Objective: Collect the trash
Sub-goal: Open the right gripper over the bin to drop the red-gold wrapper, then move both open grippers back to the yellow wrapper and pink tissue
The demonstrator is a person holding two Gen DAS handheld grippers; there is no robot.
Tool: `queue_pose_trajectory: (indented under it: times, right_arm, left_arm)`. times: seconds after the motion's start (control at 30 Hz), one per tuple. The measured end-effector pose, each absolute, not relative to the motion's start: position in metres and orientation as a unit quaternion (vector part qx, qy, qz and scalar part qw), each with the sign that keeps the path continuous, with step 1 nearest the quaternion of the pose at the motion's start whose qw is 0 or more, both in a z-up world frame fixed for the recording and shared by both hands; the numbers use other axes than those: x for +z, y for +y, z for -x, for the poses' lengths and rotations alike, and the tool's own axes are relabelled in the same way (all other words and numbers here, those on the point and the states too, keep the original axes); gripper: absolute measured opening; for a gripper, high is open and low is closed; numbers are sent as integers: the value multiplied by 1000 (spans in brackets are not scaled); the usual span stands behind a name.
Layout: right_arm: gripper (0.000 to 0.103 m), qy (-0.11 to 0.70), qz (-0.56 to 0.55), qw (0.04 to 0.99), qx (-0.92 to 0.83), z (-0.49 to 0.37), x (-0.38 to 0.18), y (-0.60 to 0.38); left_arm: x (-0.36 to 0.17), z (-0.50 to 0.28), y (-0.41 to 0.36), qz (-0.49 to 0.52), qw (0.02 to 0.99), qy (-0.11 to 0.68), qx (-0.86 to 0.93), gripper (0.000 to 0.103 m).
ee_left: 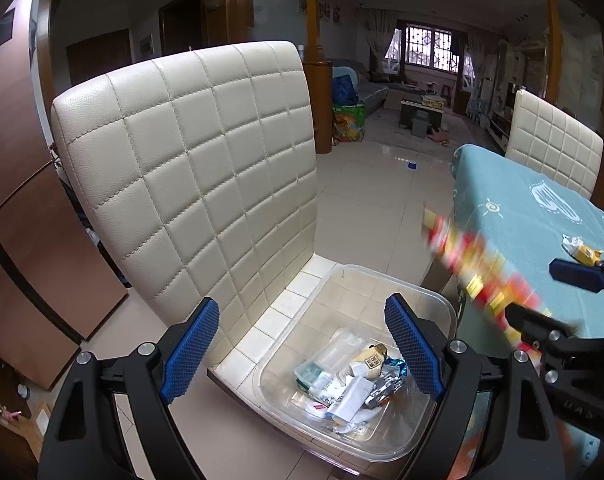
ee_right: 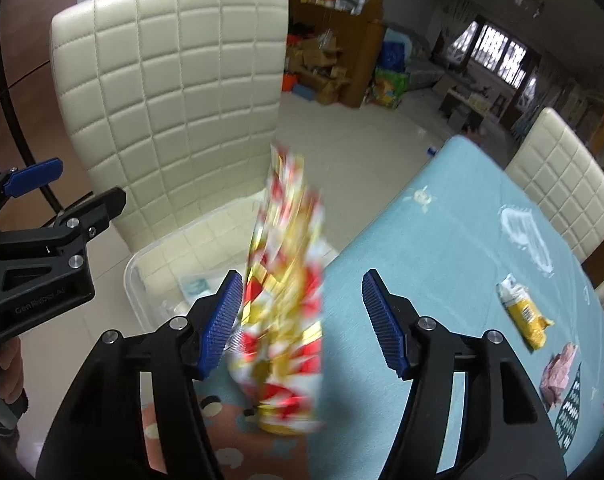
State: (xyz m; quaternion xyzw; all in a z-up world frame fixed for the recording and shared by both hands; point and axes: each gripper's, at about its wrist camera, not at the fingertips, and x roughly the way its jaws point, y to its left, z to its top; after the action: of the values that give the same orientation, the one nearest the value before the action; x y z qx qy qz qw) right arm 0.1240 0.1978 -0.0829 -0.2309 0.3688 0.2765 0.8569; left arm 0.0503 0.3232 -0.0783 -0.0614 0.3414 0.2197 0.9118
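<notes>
A blurred red-and-yellow wrapper [ee_right: 285, 300] stands lengthwise between the spread, empty jaws of the right hand-held gripper [ee_right: 302, 320], touching neither, just right of the clear bin [ee_left: 442, 300] under the open left hand-held gripper [ee_left: 302, 344].

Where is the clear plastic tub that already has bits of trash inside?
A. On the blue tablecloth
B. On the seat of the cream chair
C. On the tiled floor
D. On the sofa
B: the clear tub rests on the seat of the cream chair, beside the table.
</notes>
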Motion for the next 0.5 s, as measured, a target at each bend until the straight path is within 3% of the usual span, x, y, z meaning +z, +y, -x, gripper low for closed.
queue_pose_trajectory:
  times: [0.5]
  right_arm:
    - [65,373,189,874,248,-136,-74,151]
  left_arm:
    - [-73,-67,293,33,919,346,188,83]
